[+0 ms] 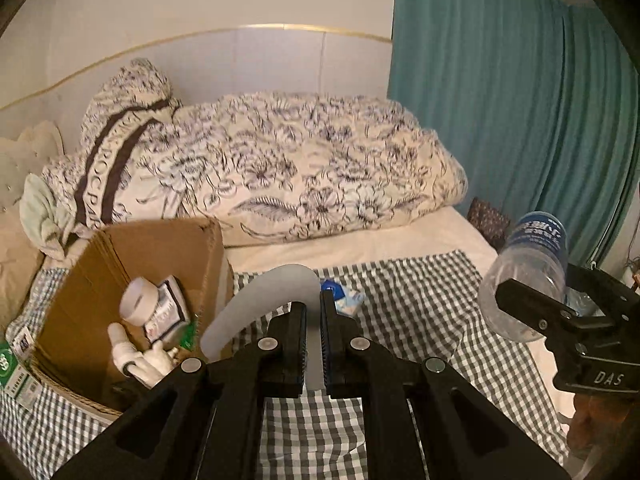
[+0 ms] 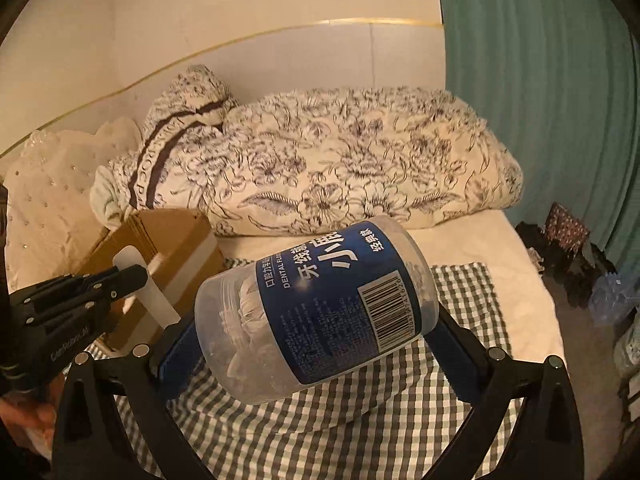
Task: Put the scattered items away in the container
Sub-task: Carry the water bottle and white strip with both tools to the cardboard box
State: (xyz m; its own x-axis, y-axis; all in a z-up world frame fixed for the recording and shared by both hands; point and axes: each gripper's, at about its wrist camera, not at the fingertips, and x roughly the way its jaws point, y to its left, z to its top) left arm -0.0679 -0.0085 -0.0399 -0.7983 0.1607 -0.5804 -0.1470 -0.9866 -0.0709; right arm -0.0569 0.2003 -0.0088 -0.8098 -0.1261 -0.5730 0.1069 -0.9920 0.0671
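Carrying looks like the step in hand: each gripper has an item clear of the checked cloth [image 1: 420, 304] on the bed, and neither is yet over the cardboard box [image 1: 132, 280] at the lower left of the left wrist view. Inside that box already lie a white roll [image 1: 138, 300], a small packet [image 1: 170, 312] and a white bottle [image 1: 136, 360]. Right of the box, at bottom centre, the left gripper [image 1: 313, 312] is pinched narrow on a curved translucent white strip [image 1: 256, 304], which arcs up and leftward from the fingertips toward the box rim. Just beyond the fingertips a small blue packet [image 1: 344, 296] lies on the cloth, uncollected. At the right edge, the right gripper [image 1: 532, 312] stands wide, clamped across a clear jar [image 2: 320, 304] of dental floss picks with a blue label, tilted base-up. Next, I judge, each item must come over the box opening before release.
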